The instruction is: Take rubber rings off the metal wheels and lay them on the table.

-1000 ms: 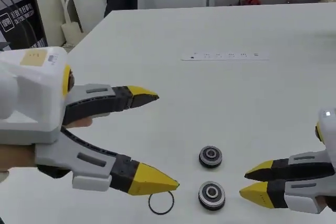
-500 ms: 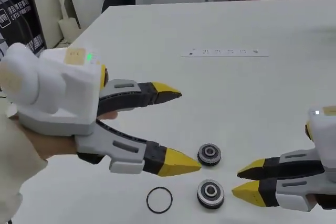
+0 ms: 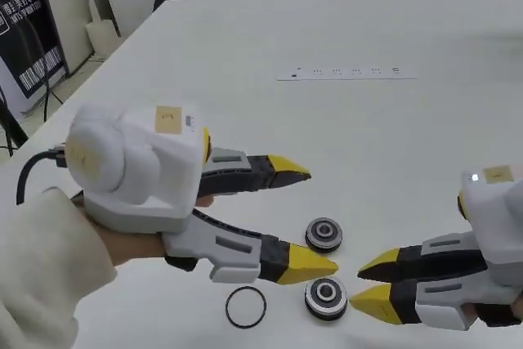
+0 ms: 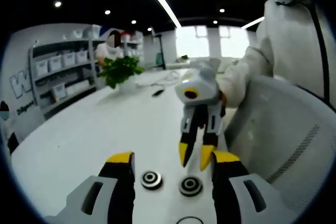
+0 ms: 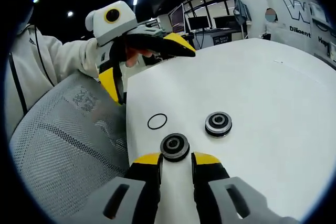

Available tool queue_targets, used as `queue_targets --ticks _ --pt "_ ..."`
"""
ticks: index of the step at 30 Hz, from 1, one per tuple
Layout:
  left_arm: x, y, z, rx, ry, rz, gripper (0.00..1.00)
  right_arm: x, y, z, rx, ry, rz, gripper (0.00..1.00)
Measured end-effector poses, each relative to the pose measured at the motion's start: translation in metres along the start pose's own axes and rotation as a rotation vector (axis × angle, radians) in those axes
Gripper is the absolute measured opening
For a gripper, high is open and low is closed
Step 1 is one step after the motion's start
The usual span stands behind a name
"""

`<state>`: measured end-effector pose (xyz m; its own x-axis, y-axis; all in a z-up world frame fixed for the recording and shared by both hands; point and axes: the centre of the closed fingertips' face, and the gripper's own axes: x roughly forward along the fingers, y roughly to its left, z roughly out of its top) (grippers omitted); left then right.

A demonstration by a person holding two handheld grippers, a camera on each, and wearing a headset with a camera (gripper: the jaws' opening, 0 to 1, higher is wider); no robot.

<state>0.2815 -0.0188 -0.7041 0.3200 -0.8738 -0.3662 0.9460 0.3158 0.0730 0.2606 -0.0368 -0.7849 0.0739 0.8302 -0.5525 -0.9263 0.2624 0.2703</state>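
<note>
I'm between rings. One loose rubber ring (image 3: 246, 306) lies flat on the white table (image 3: 368, 136), just beside the near metal wheel (image 3: 326, 297), and I judge that ring done. Both the near wheel and the far metal wheel (image 3: 324, 234) show a dark outer band, so I take it there is rubber left to strip. My left gripper (image 3: 320, 220) hangs with its jaws spread wide, empty, its lower tip just beside the far wheel. My right gripper (image 3: 359, 284) has its jaws nearly together with a narrow gap, holding nothing, and its tips are close to the near wheel without touching it. Next I need one gripper to pin a wheel steady while the other hooks the rubber's edge and peels it off.
</note>
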Motion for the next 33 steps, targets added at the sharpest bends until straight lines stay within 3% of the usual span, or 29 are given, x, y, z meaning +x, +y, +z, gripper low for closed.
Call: queue_targets --ticks 12,19,23,29,33 --pt "0.014 -0.016 -0.029 -0.016 0.043 -0.023 0.44 0.01 0.0 -0.006 -0.001 0.018 0.011 0.2" --pt "0.018 -0.018 -0.042 -0.025 0.068 -0.032 0.4 0.015 0.002 -0.011 -0.006 0.03 0.017 0.2" --pt "0.021 -0.018 -0.045 -0.05 0.064 -0.023 0.37 0.018 0.002 -0.012 -0.018 0.029 0.005 0.21" --pt "0.027 -0.025 -0.057 -0.065 0.091 -0.045 0.29 0.021 0.001 -0.015 -0.046 0.03 -0.009 0.21" --pt "0.029 -0.024 -0.059 -0.066 0.1 -0.039 0.25 0.021 0.0 -0.015 -0.07 0.028 -0.017 0.21"
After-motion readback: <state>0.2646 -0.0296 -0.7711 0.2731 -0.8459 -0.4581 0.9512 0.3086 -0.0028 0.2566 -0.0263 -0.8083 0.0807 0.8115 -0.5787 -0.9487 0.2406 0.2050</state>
